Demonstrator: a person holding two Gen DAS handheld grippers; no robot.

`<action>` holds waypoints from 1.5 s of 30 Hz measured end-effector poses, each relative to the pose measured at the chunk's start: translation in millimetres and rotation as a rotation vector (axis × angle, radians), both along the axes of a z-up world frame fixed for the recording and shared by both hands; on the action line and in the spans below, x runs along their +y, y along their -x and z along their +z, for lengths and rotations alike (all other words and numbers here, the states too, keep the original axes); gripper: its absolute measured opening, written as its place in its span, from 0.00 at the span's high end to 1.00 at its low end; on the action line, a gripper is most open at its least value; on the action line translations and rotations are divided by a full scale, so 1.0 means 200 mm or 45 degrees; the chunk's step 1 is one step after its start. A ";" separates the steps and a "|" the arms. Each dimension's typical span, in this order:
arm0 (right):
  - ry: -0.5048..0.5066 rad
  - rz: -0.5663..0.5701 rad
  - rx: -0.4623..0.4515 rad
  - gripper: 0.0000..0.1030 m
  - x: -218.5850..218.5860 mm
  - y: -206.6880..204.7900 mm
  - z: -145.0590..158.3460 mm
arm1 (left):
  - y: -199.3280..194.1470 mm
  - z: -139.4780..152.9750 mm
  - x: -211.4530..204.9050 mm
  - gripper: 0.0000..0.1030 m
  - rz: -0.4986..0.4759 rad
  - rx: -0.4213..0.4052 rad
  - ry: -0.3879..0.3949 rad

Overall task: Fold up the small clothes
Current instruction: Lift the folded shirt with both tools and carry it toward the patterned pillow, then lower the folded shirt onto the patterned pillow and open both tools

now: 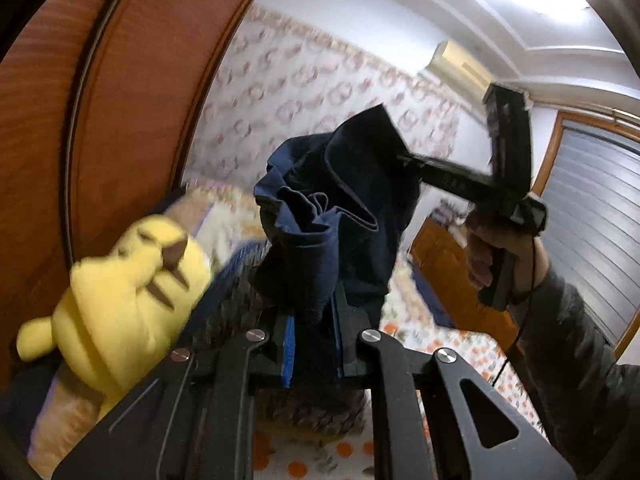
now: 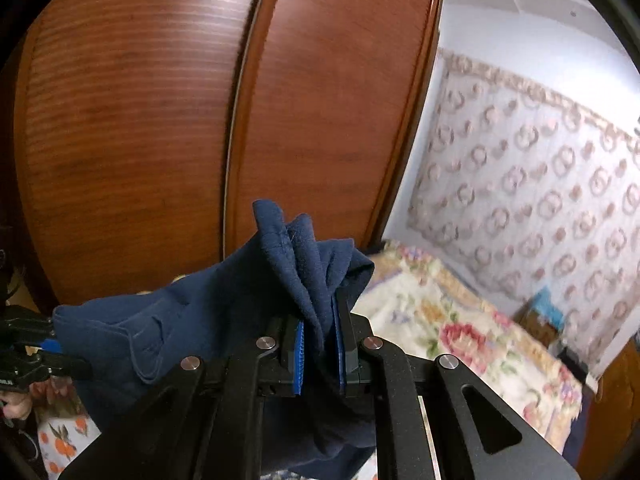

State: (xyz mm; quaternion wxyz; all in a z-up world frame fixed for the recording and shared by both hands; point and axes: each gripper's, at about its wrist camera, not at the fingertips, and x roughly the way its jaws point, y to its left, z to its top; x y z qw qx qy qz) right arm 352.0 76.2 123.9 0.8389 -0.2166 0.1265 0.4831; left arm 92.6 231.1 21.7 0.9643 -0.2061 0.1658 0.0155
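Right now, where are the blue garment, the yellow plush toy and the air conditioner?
Blue garment (image 2: 192, 320): right wrist view, on the cloth spread left of the tongs.
Yellow plush toy (image 1: 116, 304): left wrist view, on its body.
Air conditioner (image 1: 460, 66): left wrist view, on its front panel.

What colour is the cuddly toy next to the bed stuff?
The plush toy is bright yellow with dark brown markings, best seen in the left wrist view.

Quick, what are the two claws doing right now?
Left claw: closed, pinching the dark blue fabric garment.
Right claw: closed, pinching the same garment.
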 end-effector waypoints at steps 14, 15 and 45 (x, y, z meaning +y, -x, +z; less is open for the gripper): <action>0.020 0.034 0.106 0.89 0.03 -0.19 -0.01 | -0.05 -0.02 0.05 0.85 0.021 0.137 0.022; 0.045 0.021 0.120 0.89 0.03 -0.23 -0.04 | -0.08 -0.05 0.05 0.85 0.019 0.160 0.032; -0.139 -0.325 0.324 0.46 -0.46 0.13 -0.50 | -0.09 -0.10 -0.23 0.16 0.066 0.235 -0.306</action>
